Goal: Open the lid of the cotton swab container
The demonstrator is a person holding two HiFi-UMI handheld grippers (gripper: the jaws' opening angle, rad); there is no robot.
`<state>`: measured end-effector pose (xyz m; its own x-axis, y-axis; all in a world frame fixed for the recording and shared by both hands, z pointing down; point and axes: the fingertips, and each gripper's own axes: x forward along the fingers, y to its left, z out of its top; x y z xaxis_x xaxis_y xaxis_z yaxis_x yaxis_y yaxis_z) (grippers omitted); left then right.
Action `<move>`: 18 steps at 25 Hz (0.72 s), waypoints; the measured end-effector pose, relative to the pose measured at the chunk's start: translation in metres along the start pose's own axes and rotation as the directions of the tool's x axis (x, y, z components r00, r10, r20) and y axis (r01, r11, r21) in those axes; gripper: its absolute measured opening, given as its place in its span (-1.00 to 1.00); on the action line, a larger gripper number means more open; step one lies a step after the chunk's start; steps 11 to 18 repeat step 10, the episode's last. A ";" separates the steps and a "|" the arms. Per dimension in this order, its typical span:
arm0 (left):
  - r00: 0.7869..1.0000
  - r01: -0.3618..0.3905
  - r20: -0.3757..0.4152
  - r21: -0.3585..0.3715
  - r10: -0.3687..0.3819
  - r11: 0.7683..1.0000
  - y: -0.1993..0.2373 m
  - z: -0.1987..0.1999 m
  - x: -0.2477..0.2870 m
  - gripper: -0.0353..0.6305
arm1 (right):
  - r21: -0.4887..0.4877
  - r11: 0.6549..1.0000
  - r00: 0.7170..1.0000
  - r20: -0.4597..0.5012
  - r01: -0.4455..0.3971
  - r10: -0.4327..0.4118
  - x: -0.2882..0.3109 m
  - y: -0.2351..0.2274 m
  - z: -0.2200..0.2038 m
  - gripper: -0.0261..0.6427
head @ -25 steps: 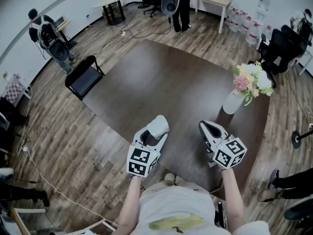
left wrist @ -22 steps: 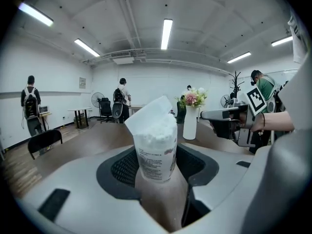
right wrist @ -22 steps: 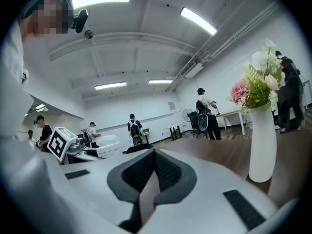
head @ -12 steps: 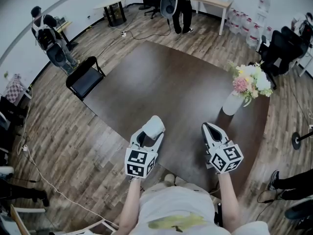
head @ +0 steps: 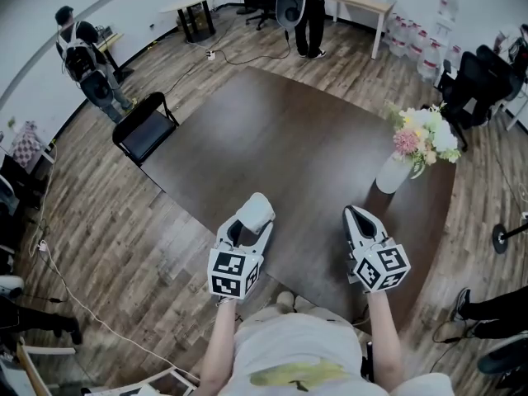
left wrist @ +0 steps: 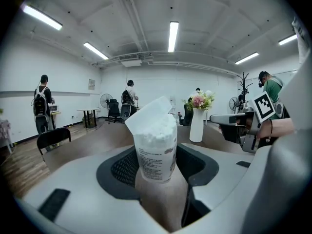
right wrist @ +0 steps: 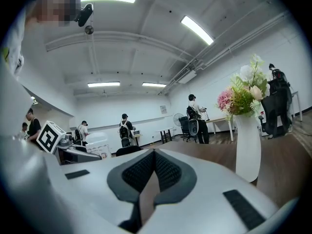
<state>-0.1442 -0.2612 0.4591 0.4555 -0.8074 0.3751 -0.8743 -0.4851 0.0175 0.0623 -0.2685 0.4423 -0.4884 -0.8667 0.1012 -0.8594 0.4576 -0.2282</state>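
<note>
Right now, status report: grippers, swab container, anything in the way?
Left gripper shut on cotton swab container, lid tilted up. Right gripper shut, empty. Nothing between them.

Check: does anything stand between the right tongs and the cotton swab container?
Nothing visible does. The right tongs, shut and empty, hover beside the cotton swab container gripped in the left tongs; only open air above the table separates them.

A dark brown table (head: 289,139) fills mid-frame on a wood-plank floor (head: 99,238), a black chair (head: 144,129) at its left edge, a white vase of flowers (head: 389,174) at right. White walls (head: 33,15) curve along the upper left; strip lights (left wrist: 173,35) cross the ceiling.
</note>
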 end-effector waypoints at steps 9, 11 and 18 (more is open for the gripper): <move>1.000 -0.013 0.007 -0.001 0.013 1.000 -0.003 0.003 0.001 -0.15 | -0.001 1.000 1.000 -0.002 0.004 -0.004 -0.005 -0.008 -0.001 -0.86; 1.000 -0.014 0.008 -0.002 0.014 1.000 -0.004 0.003 0.002 -0.15 | -0.003 1.000 1.000 -0.002 0.004 -0.004 -0.006 -0.009 -0.001 -0.86; 1.000 -0.014 0.008 -0.002 0.014 1.000 -0.004 0.003 0.002 -0.15 | -0.003 1.000 1.000 -0.002 0.004 -0.004 -0.006 -0.009 -0.001 -0.86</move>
